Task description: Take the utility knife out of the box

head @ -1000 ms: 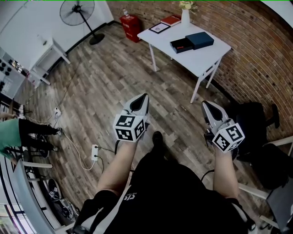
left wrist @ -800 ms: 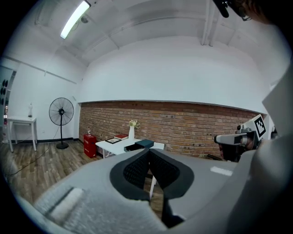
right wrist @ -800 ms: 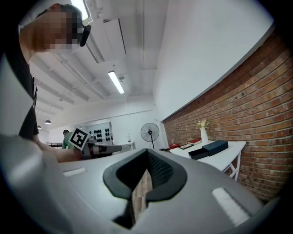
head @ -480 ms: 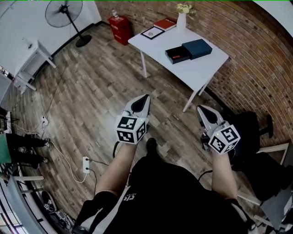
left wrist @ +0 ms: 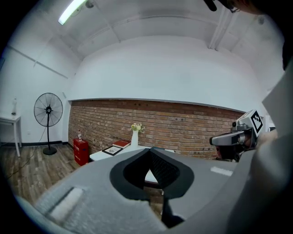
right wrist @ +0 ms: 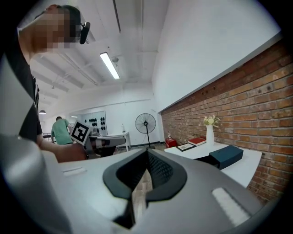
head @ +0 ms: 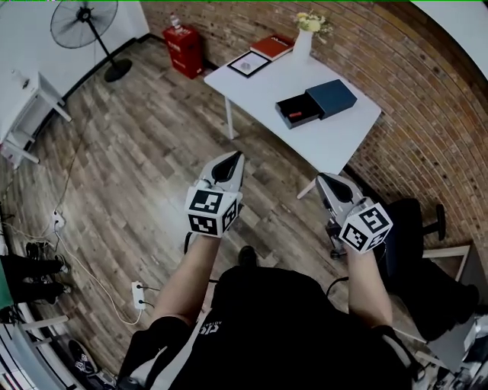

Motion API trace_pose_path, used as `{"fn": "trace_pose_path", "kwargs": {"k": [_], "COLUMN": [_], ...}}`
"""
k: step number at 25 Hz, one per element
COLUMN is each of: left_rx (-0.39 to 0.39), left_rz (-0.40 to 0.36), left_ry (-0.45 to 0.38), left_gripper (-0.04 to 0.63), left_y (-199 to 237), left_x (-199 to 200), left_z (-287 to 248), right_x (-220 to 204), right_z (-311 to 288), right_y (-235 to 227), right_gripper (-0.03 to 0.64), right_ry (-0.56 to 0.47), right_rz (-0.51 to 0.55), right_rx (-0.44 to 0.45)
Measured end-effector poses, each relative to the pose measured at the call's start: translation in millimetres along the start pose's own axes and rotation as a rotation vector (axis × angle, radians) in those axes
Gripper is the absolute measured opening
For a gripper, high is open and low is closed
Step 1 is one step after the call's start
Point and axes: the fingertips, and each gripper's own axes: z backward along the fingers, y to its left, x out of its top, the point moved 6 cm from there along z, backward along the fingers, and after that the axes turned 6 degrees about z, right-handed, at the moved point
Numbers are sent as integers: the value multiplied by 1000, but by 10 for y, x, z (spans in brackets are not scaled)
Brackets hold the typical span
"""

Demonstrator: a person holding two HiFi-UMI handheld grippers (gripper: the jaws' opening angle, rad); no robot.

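A dark blue box (head: 332,96) lies on the white table (head: 267,76) with its black drawer (head: 299,111) slid out to the left. A red utility knife (head: 293,114) shows inside the drawer. Both grippers are held in the air short of the table, pointing toward it. My left gripper (head: 233,155) is shut and empty, over the wooden floor near the table's front leg. My right gripper (head: 319,177) is also shut and empty, just short of the table's near corner. In the right gripper view the box (right wrist: 227,155) sits ahead to the right of the shut gripper (right wrist: 147,151).
On the table's far end stand a white vase with flowers (head: 304,39), a red book (head: 273,46) and a framed picture (head: 245,65). A red cabinet (head: 183,47) and a standing fan (head: 84,23) are at the back left. A black chair (head: 415,225) is by the brick wall.
The person has walked toward the table. Both shut grippers have come closer to it, and the table and box now sit lower and nearer in the head view.
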Motion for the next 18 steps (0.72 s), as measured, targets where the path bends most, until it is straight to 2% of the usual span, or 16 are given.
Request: {"fn": "trace_pose_path", "kwargs": {"k": [8, 18], "left_rx": [-23, -23], "left_rz": [24, 23], "left_ry": [12, 60], "left_gripper": [8, 8], "left_y": [288, 505], "left_x": [82, 134], "left_z": [-313, -1034], "right_x": [102, 35], "right_z": [-331, -859], "right_y": [-225, -909], "right_gripper": [2, 2], "right_ry": [7, -16], "right_rz": [5, -36], "right_rx": [-23, -8]}}
